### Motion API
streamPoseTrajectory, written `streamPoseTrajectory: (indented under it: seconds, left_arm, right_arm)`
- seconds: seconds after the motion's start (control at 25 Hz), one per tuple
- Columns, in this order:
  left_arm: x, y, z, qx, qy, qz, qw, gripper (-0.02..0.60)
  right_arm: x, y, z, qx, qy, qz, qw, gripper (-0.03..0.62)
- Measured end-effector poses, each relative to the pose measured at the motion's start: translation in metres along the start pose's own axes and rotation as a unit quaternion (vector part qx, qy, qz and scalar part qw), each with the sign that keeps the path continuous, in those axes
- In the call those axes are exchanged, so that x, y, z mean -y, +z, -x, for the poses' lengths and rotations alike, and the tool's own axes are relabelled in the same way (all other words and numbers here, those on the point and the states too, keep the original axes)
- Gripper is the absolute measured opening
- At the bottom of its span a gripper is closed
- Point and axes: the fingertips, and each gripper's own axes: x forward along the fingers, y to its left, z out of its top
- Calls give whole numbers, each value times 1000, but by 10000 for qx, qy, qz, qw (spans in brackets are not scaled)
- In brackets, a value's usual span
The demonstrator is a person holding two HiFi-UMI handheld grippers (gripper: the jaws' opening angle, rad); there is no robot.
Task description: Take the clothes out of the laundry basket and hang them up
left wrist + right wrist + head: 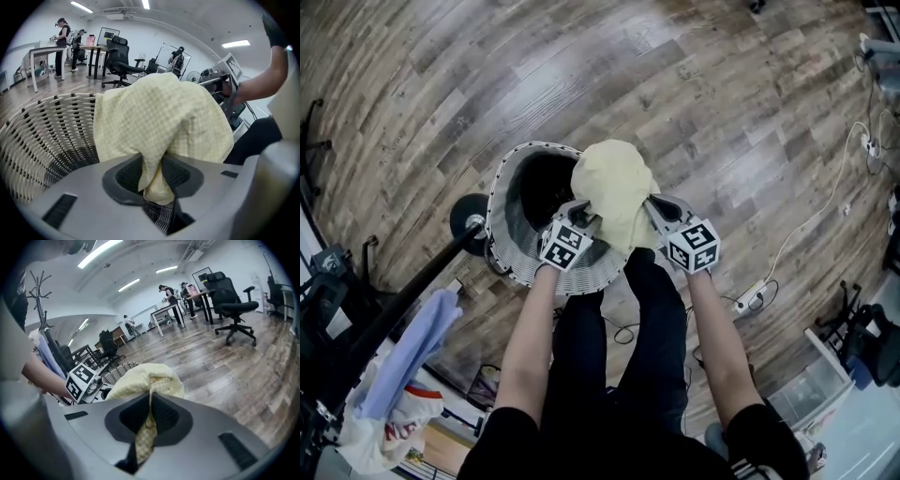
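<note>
1. Yellow shirt [614,192] is bunched up and held above the basket [500,211], clear of its rim.
2. Left gripper [581,216] is clamped on a fold at the shirt's near-left edge, with cloth pinched between its pads.
3. Right gripper [654,208] is closed tight on a thin strip of the same shirt on the opposite side.
4. The shirt is out of the basket, but hanging it is not yet begun.
5. The rack [412,291] stands at left, with a blue garment [417,342] already draped there.
6. The basket interior is dark, so it cannot be told whether more clothes remain.
</note>
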Motion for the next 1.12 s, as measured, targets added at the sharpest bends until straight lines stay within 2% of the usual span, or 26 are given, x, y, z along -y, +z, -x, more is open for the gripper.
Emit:
streamPoseTrajectory:
  seconds: [0.08,0.12,0.24,0.56,0.76,0.92,1.12]
  left_arm:
    - [0,2,2,-10,-4,21,10000,42]
    - [0,4,6,-27,-44,56,10000,32]
    - [0,9,24,-61,-53,124,9999,29]
    - [4,36,96,159,356,253,9989,28]
    - [15,68,149,541,578,517,9955,28]
    - [16,98,198,909,921,576,9899,28]
    - [27,121,258,1116,1170,505,9855,28]
  right_arm:
    - [1,2,6,70,-80,-82,9999,23]
    - [1,3,10,100,-121,-126,9998,21]
    - [-1,10,27,176,-233,-278,9992,21]
    - [-19,35,71,313,-428,-559,9970,20]
    - [-43,64,94,439,-522,-727,9950,20]
    - [-66,91,111,584,-475,-821,9938,20]
    - [-98,122,132,609,-417,-603,9954,20]
